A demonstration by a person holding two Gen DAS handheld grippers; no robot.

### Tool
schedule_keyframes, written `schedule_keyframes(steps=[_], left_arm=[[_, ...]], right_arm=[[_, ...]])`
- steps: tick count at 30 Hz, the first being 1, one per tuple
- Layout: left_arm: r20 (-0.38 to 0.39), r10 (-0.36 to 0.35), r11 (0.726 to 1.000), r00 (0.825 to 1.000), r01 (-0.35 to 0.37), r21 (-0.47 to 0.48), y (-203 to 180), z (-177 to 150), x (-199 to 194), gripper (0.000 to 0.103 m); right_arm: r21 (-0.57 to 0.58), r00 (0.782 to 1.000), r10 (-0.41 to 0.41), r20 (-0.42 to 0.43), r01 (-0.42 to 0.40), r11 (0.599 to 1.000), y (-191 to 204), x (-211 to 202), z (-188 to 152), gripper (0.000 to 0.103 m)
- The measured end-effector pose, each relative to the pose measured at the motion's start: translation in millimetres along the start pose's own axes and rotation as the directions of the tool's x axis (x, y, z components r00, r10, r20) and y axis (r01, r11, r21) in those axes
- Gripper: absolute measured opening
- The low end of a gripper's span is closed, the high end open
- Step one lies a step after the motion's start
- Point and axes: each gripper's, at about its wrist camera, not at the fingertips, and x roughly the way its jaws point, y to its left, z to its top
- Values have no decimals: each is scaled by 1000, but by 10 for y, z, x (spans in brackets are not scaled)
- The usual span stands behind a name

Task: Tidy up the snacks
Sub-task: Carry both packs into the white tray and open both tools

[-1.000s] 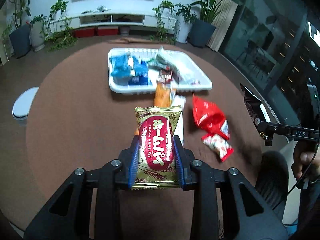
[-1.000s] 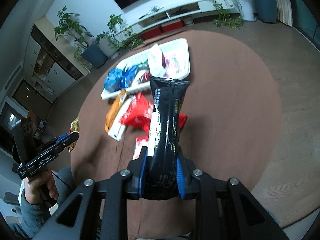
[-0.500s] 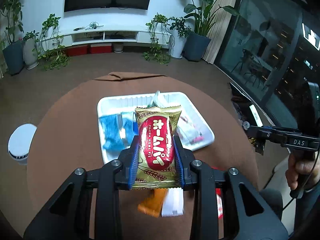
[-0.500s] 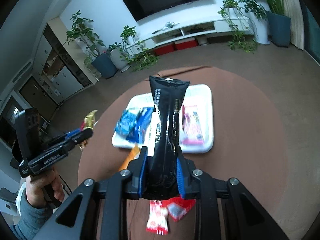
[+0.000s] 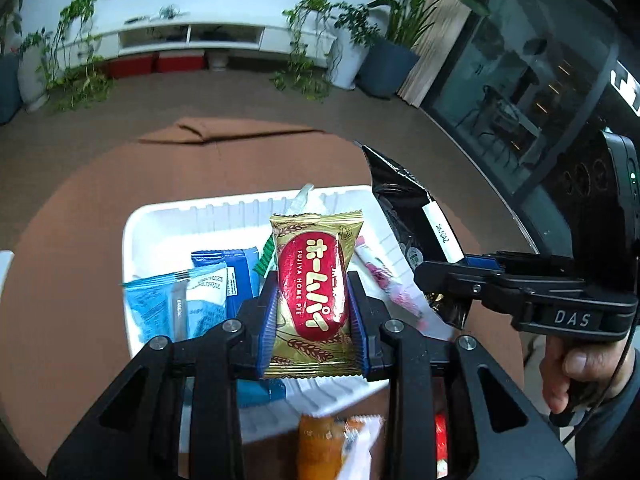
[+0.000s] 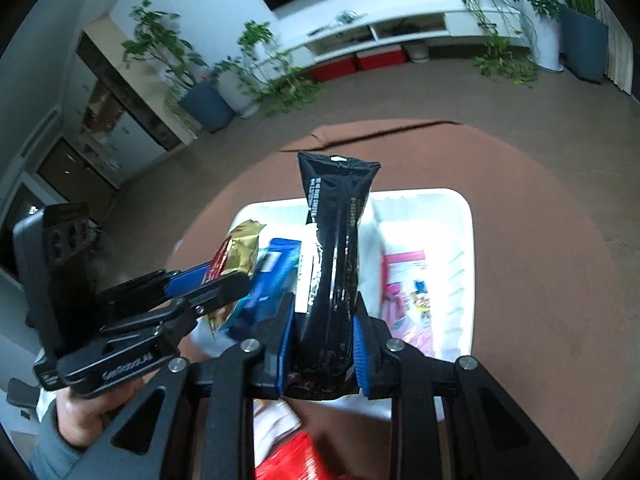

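Both tongs [image 5: 313,312] (loaded) hang over white tray [image 5: 168,216].

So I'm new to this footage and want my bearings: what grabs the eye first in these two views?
Each tool clamps a snack dead centre of its own view: the left tool grips a gold packet with a red oval label, and the right tool holds a tall black pouch upright. Behind both lies a white tray on the round brown table, already holding blue packets and a pink one.
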Motion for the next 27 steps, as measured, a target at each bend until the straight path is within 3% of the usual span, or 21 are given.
schedule_keyframes(steps=[11,27], left_arm=[[-42,49,999,998,-49,-5,67,3,578,29],[-53,114,993,992,-112,40,-151,-140,879,30]], right_arm=[[-32,988,-136,-71,134,990,-203,454,10,28],[-72,980,-177,-85,171,983,-221,509,-30,29]])
